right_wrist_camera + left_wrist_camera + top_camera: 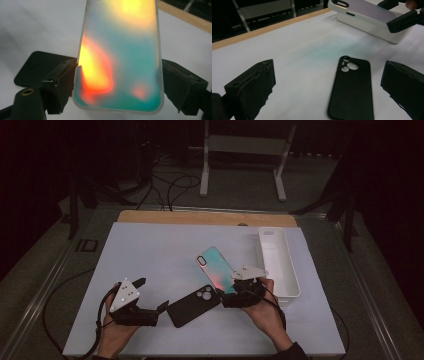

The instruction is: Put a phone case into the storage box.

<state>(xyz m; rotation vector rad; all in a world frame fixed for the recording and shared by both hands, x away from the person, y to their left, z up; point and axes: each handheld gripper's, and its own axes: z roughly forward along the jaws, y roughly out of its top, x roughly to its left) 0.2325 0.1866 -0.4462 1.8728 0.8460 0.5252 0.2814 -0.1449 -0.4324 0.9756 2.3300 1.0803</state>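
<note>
We see a table (150, 250) covered by a white sheet, with a strip of bare wood showing along its far edge. Directly on the white surface lies a black phone case (194, 305) — flat, camera cutouts up, near the front and about midway across. Along the right side sits a long white tray (280, 262), running from the far edge towards the near one — well apart from the black case. A faint greenish sheen tints the sheet between them.

Dim room: grey floor (240, 185), white metal stand (243, 150), black cables (170, 185).
</note>
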